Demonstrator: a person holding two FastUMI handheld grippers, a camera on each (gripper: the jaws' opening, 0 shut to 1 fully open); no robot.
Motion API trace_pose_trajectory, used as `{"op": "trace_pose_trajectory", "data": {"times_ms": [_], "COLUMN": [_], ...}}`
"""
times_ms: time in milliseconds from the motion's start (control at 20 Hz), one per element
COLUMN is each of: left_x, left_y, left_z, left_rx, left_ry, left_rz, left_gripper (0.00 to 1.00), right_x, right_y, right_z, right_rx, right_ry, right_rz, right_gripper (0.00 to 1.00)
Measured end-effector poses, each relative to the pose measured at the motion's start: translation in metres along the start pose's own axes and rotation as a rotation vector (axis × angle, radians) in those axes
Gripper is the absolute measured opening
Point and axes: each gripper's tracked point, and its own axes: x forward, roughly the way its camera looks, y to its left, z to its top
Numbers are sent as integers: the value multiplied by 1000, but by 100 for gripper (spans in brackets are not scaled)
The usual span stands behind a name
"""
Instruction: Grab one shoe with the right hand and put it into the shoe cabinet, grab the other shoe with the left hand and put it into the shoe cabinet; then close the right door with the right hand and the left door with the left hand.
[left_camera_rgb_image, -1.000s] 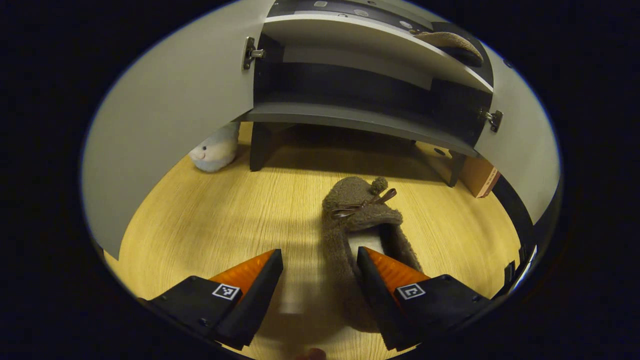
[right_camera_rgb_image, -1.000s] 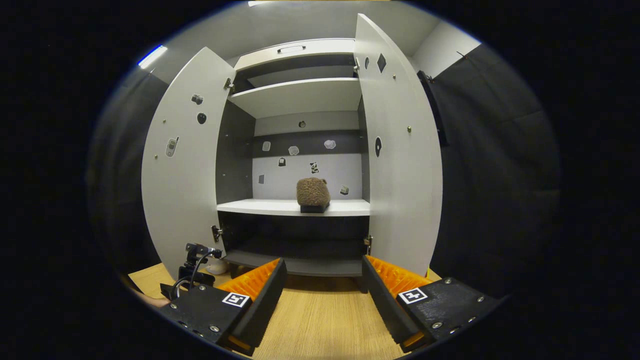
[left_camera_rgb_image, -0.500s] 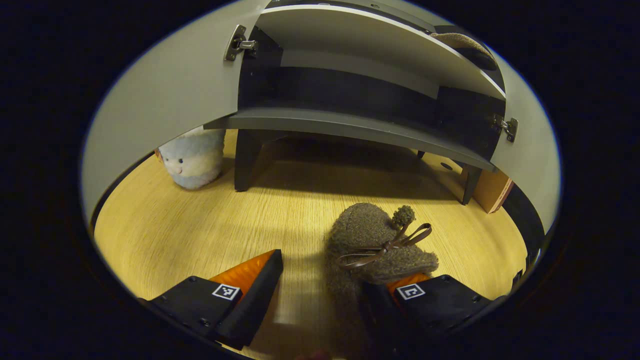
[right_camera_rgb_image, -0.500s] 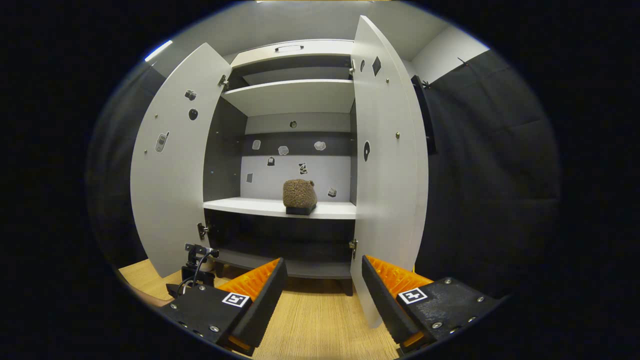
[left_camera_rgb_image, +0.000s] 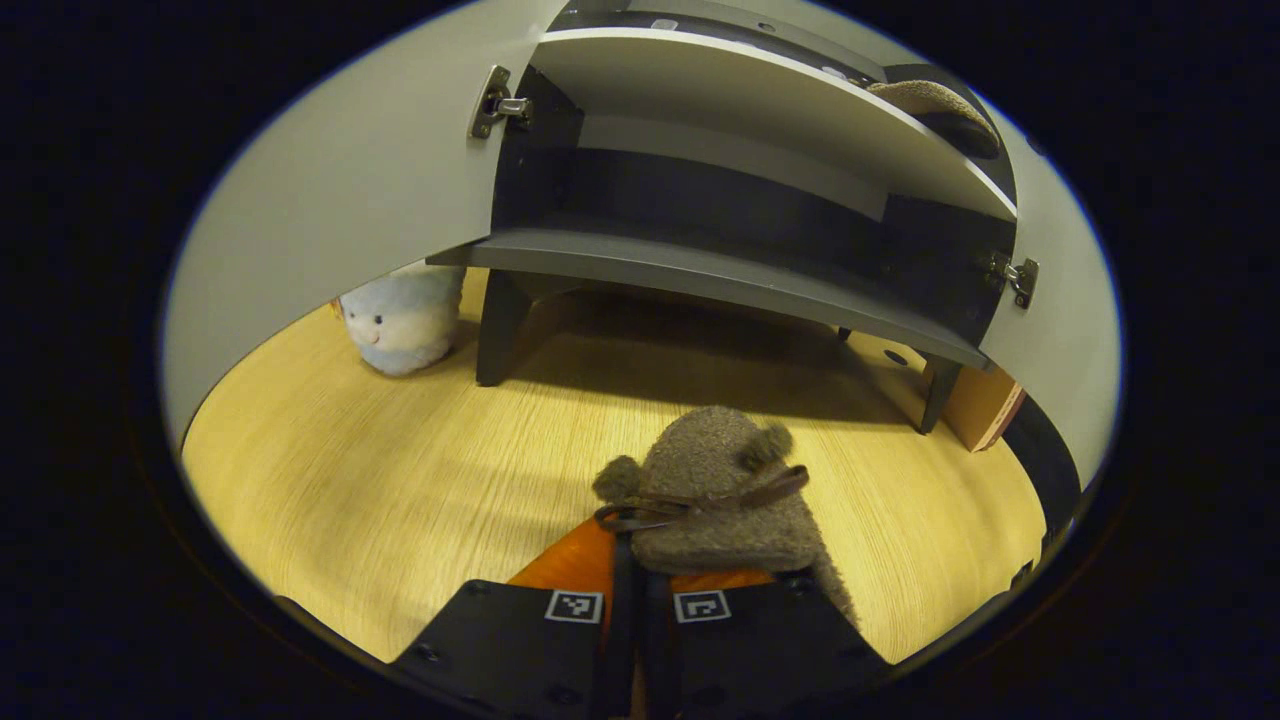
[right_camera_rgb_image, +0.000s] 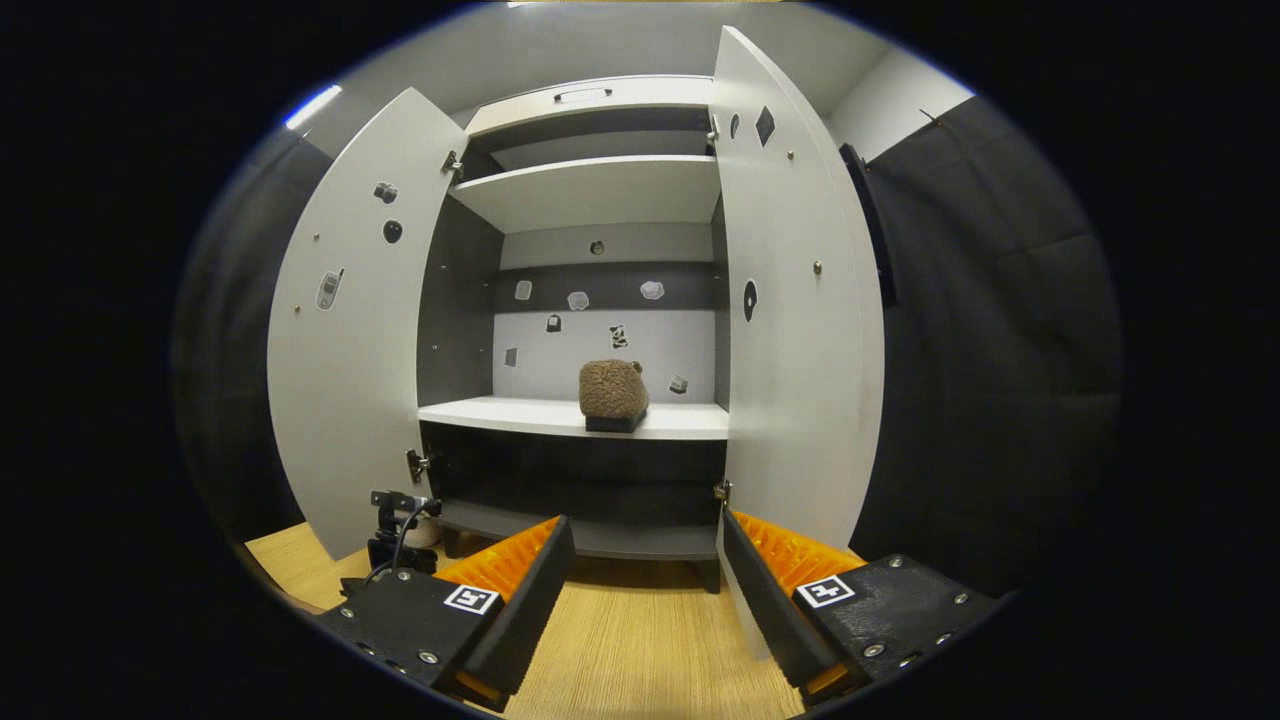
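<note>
L claw (left_camera_rgb_image: 637, 585) was wide 1 s ago, now clamped on the second shoe (left_camera_rgb_image: 715, 495), which sits on the floor (left_camera_rgb_image: 400, 470) in front of cabinet (right_camera_rgb_image: 600, 190). Grasp looks done; lift next. R claw (right_camera_rgb_image: 640, 580) wide, empty. First shoe (right_camera_rgb_image: 613, 393) on shelf (right_camera_rgb_image: 500, 414).

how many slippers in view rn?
2. One slipper on the floor, in the left gripper. The other slipper on the cabinet's middle shelf.

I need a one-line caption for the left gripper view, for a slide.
Left gripper shut on a brown slipper on the wooden floor, facing the open shoe cabinet.
</note>
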Motion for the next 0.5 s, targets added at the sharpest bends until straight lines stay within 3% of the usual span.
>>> {"op": "trace_pose_trajectory", "data": {"times_ms": [200, 500], "left_x": [-64, -157], "left_y": [1, -12], "left_z": [48, 165], "left_rx": [-30, -54], "left_ry": [-144, -361], "left_rz": [22, 17], "left_gripper": [12, 12], "right_x": [-1, 3], "right_y": [5, 7], "right_z": [-4, 5], "right_rx": [5, -18], "right_ry": [7, -12], "right_rz": [14, 40], "right_gripper": [92, 92]}}
